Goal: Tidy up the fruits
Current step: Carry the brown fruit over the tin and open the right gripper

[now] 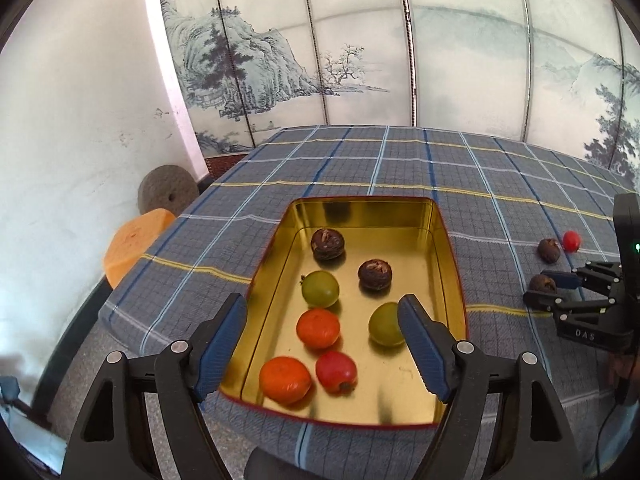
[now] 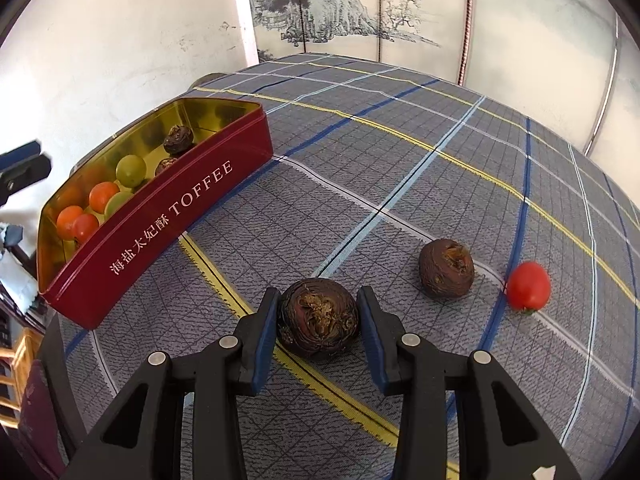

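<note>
The right tongs point(image 2: 318, 320) are clamped on a brown fruit point(image 2: 318, 322) resting on the surface point(image 2: 400, 160); its round skin could slip out during the lift. The left tongs point(image 1: 322, 344) stand apart, empty, above the tin point(image 1: 454, 264) near the surface's left edge. Another brown fruit point(image 2: 446, 268) and a tomato point(image 2: 528, 286) lie near, clear of the path.
</note>
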